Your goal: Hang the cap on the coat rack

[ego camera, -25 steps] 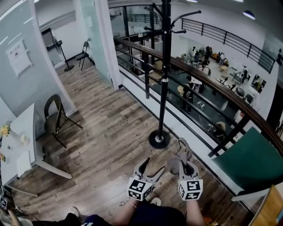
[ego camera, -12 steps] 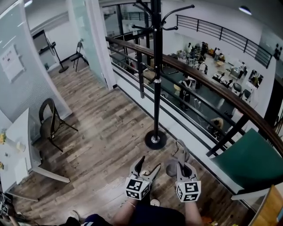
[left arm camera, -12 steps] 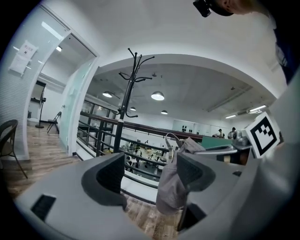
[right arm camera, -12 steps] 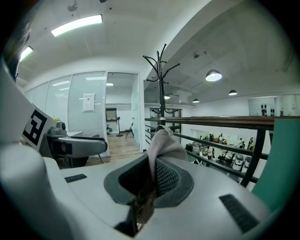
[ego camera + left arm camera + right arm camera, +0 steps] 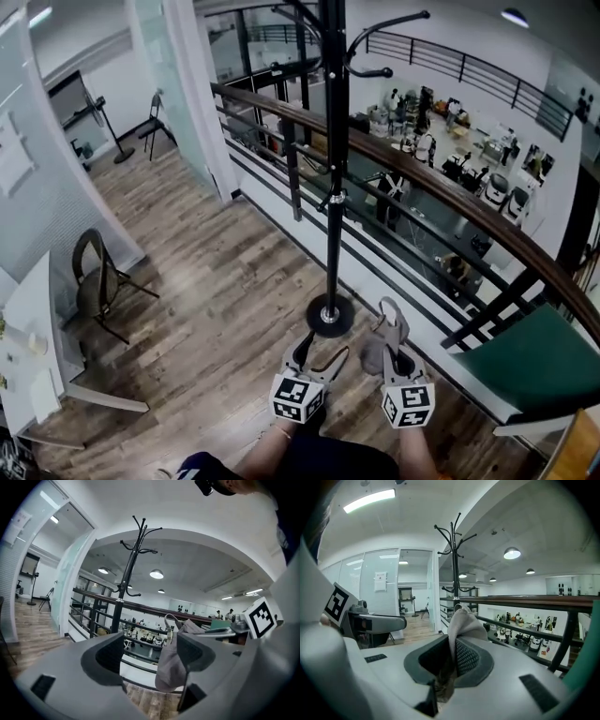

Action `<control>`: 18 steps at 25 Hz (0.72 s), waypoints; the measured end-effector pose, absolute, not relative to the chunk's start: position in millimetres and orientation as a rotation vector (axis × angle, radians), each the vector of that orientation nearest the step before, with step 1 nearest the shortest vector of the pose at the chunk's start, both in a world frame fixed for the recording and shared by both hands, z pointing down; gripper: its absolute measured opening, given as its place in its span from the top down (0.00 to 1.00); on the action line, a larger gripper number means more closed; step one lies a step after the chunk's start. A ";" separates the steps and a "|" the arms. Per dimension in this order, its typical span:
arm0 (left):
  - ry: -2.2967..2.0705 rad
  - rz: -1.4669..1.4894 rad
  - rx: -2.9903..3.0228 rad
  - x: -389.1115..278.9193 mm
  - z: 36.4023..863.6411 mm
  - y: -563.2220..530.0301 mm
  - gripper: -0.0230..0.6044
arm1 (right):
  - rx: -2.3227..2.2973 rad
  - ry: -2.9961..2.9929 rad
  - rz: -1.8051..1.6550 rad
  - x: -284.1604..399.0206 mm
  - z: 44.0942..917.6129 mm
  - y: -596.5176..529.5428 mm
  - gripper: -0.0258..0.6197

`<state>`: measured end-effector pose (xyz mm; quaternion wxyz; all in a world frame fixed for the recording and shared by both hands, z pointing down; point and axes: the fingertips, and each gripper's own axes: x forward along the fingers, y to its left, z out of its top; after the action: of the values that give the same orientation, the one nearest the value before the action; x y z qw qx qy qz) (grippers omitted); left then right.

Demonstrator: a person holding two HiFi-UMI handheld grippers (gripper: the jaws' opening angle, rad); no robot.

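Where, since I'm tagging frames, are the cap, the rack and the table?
cap [image 5: 463, 622], right gripper view, on the upstanding fabric fold.
rack [image 5: 336, 141], head view, on the middle of its pole.
table [image 5: 49, 300], head view, on the bare white top.

Coat rack [image 5: 335, 141] nearer than before.

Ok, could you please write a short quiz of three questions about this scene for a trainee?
1. True or false: the left tongs are shut on the cap.
2. Which tongs hold the cap? A) left tongs B) right tongs C) both
3. Fill in: the coat rack stands on a ___ floor.
Key: 1 false; 2 B; 3 wooden.
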<state>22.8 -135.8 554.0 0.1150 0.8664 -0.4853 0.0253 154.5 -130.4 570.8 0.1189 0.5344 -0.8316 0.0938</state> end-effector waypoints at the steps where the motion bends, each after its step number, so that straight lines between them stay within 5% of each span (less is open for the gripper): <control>1: -1.399 0.086 2.556 22.2 552.8 -148.4 0.43 | 1.577 -2.423 0.285 153.9 572.0 -142.4 0.91; 18: -1.327 0.075 2.601 -11.8 537.7 -299.3 0.43 | 1.574 -2.385 0.214 108.3 555.8 -261.4 0.91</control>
<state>-11.8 -299.3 537.7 0.1102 0.8850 -0.4516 0.0254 108.3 -261.4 555.8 0.1378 0.5441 -0.8243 0.0741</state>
